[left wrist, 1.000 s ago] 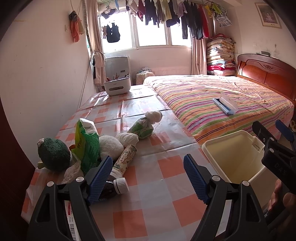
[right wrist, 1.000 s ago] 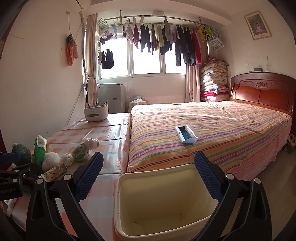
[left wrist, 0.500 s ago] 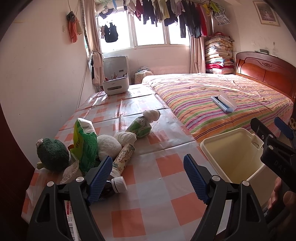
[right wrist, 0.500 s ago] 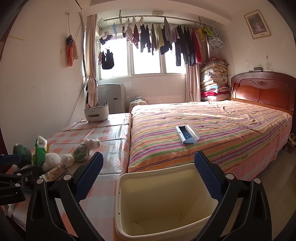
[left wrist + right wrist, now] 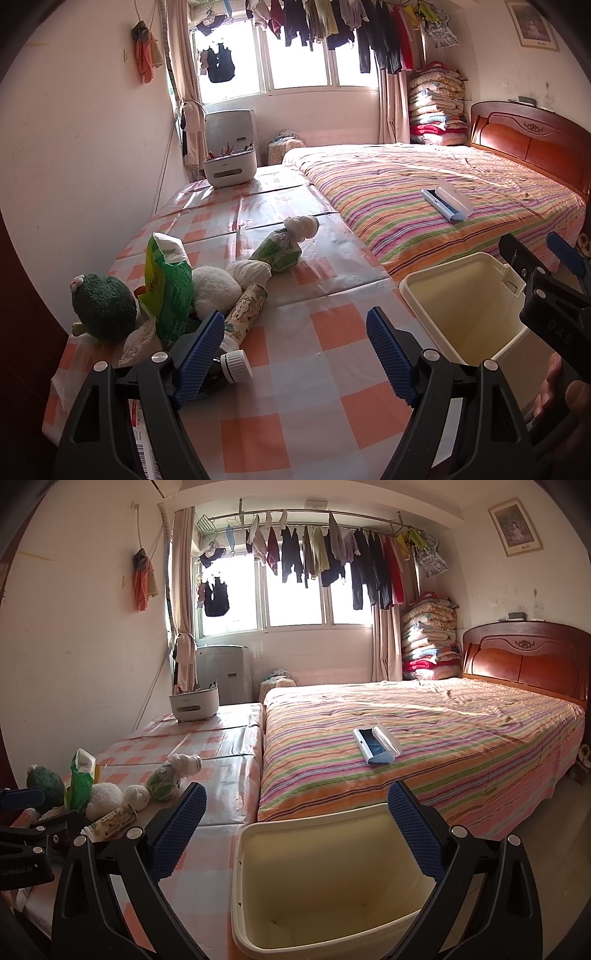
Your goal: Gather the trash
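Trash [image 5: 207, 291] sits heaped at left-centre of our left view on the checked table [image 5: 295, 406]. Our left gripper [image 5: 295, 350] gapes empty; our right gripper [image 5: 295, 838], wide open, holds nothing above the cream bin [image 5: 332, 882].

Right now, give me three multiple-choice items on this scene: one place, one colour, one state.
1. Where is the cream bin?
A. on the bed
B. at the edge of the checked table, under the right claw
C. by the window

2. What colour is the standing snack bag?
A. green
B. red
C. black

3. How does the left claw stand?
A. shut on a bottle
B. open, holding nothing
C. out of view

Answers: 1 B, the bin's mouth lies just below the right claw, beside the table. 2 A, its printed face is green. 3 B, its blue pads are spread apart over bare tablecloth.
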The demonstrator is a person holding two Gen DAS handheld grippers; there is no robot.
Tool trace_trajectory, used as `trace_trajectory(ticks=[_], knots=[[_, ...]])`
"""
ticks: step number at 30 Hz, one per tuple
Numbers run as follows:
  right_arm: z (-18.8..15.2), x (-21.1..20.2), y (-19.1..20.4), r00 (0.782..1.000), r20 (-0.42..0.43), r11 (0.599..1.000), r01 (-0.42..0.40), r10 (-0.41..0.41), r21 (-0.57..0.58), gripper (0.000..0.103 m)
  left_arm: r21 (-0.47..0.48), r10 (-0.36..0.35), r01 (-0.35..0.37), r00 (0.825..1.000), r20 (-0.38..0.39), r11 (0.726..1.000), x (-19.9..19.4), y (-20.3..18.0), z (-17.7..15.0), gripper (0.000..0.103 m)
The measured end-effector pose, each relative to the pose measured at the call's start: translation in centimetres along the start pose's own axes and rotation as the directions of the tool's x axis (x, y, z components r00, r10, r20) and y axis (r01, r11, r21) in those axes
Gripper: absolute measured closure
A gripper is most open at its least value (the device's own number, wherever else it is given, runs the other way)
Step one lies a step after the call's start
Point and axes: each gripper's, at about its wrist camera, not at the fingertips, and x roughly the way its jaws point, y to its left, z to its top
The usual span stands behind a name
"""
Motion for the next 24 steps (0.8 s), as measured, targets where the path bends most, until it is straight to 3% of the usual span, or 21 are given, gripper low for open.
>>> trace_trajectory(ticks=[24], knots=[[0.02,0.01,0.02,1.0,-0.008,1.0,-0.01,0.01,-0.002,0.006,0.011,-0.002,0.002,1.0,-0.005,1.0,0.04,-0.35,-0.12,0.026]])
